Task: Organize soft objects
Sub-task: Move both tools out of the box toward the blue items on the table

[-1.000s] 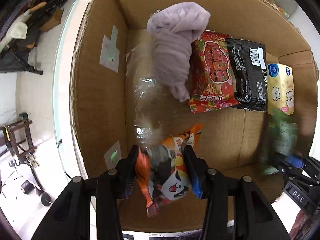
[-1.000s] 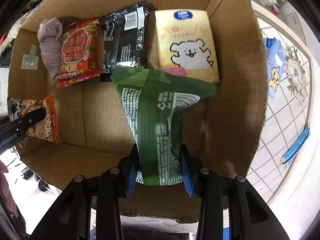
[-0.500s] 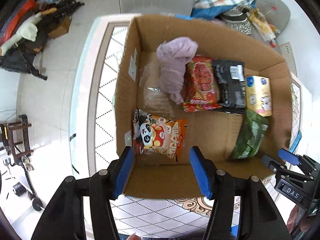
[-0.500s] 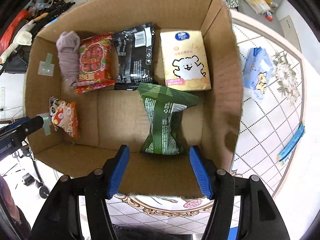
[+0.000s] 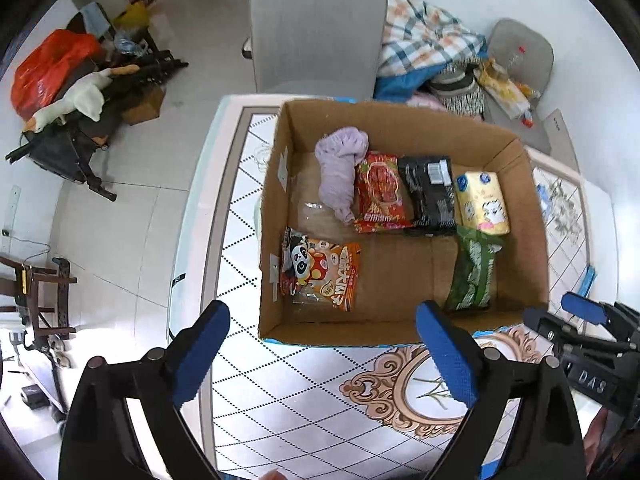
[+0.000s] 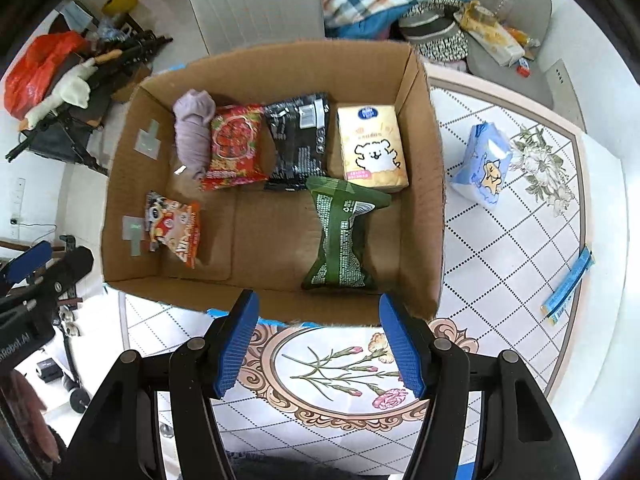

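Observation:
A cardboard box (image 5: 400,330) (image 6: 276,304) stands on the patterned table. In it lie an orange panda snack bag (image 5: 324,276) (image 6: 174,232), a green packet (image 5: 472,276) (image 6: 340,236), a purple cloth (image 5: 340,172) (image 6: 194,136), a red packet (image 5: 380,192) (image 6: 234,148), a black packet (image 5: 430,192) (image 6: 298,140) and a yellow tissue pack (image 5: 482,202) (image 6: 372,148). My left gripper (image 5: 322,352) is open and empty, above the box's near edge. My right gripper (image 6: 318,340) is open and empty, also back from the box.
A blue tissue pack (image 6: 484,164) and a blue strip (image 6: 568,284) lie on the table right of the box. A grey chair (image 5: 320,28) stands behind the table. Clutter sits on the floor at the left (image 5: 72,92).
Both grippers opened and let go of the orange snack bag and the green packet in the box, then pulled up and back from the box.

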A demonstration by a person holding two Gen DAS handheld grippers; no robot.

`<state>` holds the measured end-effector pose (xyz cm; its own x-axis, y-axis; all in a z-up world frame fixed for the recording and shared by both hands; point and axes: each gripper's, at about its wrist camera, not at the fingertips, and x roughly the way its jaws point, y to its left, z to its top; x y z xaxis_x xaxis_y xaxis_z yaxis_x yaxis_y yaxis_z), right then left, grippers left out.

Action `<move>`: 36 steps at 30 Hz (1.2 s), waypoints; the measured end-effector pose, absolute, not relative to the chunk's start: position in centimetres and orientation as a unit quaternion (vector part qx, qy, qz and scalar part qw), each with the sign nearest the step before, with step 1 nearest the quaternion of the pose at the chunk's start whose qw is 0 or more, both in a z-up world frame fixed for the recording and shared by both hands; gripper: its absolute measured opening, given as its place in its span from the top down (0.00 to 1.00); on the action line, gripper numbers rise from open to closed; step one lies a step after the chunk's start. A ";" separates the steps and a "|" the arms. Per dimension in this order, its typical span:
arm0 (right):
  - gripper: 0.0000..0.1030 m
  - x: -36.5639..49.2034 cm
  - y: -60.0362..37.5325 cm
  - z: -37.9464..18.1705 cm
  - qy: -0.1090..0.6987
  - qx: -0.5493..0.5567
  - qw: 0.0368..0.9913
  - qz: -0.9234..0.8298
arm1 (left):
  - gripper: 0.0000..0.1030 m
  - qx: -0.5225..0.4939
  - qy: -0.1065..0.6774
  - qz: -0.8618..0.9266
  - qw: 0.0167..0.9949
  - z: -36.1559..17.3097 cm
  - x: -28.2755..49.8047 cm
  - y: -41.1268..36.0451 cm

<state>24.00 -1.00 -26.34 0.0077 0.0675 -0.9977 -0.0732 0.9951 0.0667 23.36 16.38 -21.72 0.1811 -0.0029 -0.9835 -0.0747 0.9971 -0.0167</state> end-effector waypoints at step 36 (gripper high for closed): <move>0.00 18.5 -33.7 -26.1 0.650 0.208 0.717 -0.144 | 0.00 0.103 0.599 -0.123 0.784 -20.9 28.2 -14.6</move>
<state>18.46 -33.70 -26.14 0.1141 0.0627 -0.9915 0.4768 0.8721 0.1100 28.18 -14.59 -20.86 0.2515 -0.0691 -0.9654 0.3156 0.9488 0.0143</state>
